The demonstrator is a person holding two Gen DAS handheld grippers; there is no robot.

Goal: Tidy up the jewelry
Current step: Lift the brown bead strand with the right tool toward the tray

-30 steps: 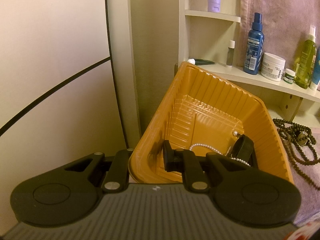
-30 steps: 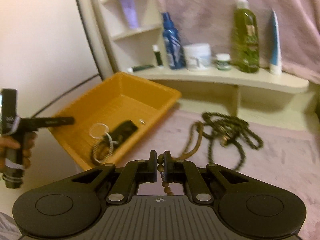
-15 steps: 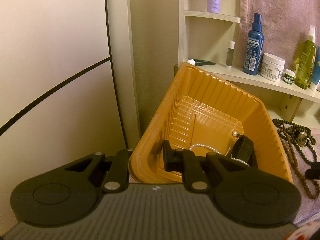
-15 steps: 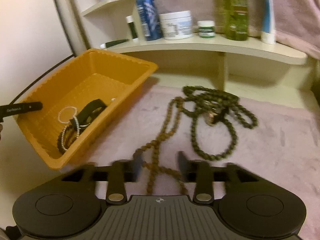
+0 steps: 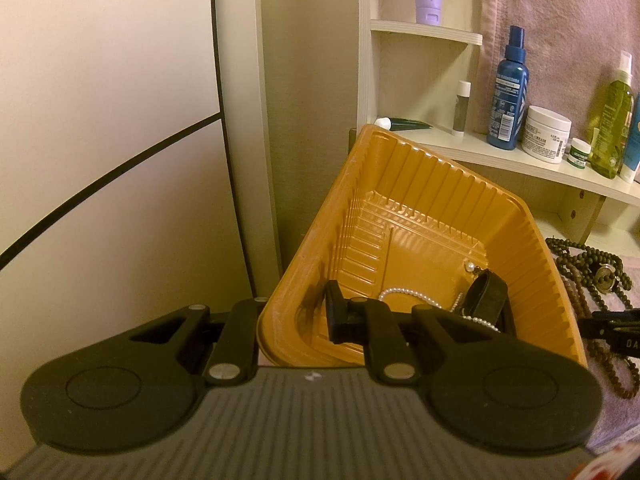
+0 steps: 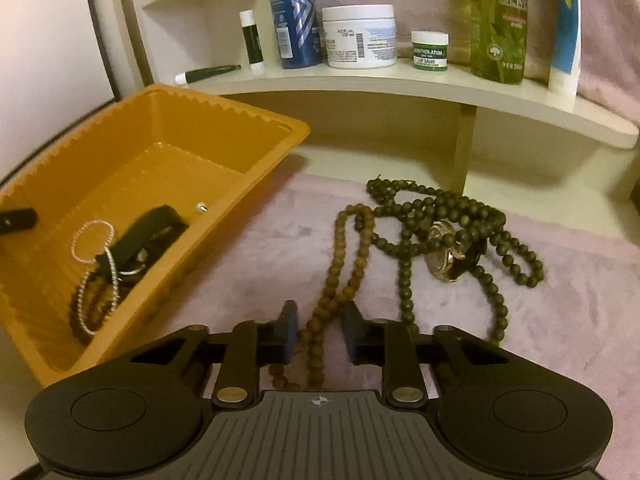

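Black claw (image 6: 318, 330) — ribbed grey housing, silver screws.

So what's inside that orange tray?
In the orange tray: a pearl bracelet, a black strap, a small pearl stud and darker beaded bracelets. The strap partly covers something metallic, which I can't identify.

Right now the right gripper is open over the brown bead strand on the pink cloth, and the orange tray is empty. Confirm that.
Wrong on the orange tray: the right wrist view shows a pearl bracelet and a black band inside. The right gripper is open over the brown bead strand.
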